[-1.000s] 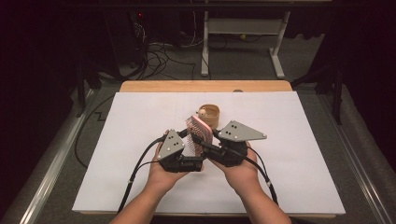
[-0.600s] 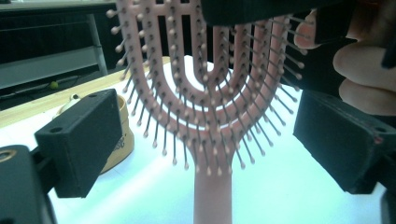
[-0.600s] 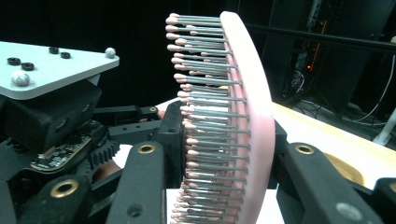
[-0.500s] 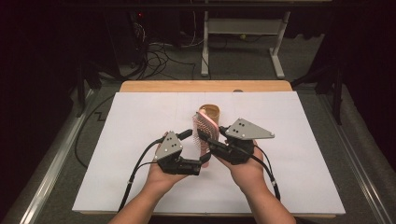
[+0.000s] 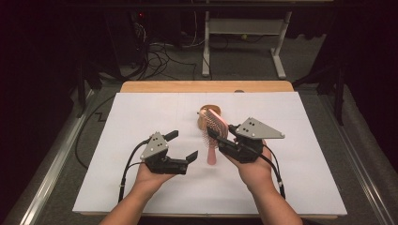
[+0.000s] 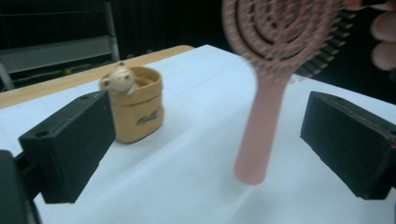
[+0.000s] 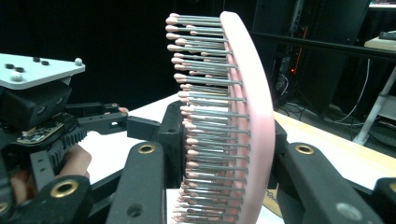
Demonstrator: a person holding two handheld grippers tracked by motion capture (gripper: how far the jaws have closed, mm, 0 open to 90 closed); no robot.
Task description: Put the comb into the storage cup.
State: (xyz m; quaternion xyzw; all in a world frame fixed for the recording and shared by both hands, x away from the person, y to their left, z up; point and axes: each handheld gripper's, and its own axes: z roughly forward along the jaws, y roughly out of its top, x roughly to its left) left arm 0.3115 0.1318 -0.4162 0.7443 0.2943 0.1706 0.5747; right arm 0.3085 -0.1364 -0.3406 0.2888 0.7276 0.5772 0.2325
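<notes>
In the high view we see the pink hairbrush (image 5: 213, 136) just right of centre, standing nearly upright with its handle tip pointing down at the white sheet over the table (image 5: 141, 117). Our right hand-held gripper (image 5: 220, 140) is clamped on the brush head; in the right gripper view the bristled head (image 7: 224, 121) sits squeezed between its two black jaws.

Our left hand-held gripper (image 5: 180, 145) lies left of centre in the high view, its jaws spread apart with nothing between the pads; they have just been opening. In the left gripper view the brush handle (image 6: 259, 140) hangs between and beyond those two jaws, touching neither.

Behind the brush, toward upper centre of the high view, sits a small tan cup (image 5: 204, 119), partly hidden by the brush head. The left gripper view shows that cup (image 6: 137, 109) at centre left with a little pale figure (image 6: 119, 79) peeking over its rim. Cables and a grey stand (image 5: 244, 42) lie on the dark floor beyond the table.
</notes>
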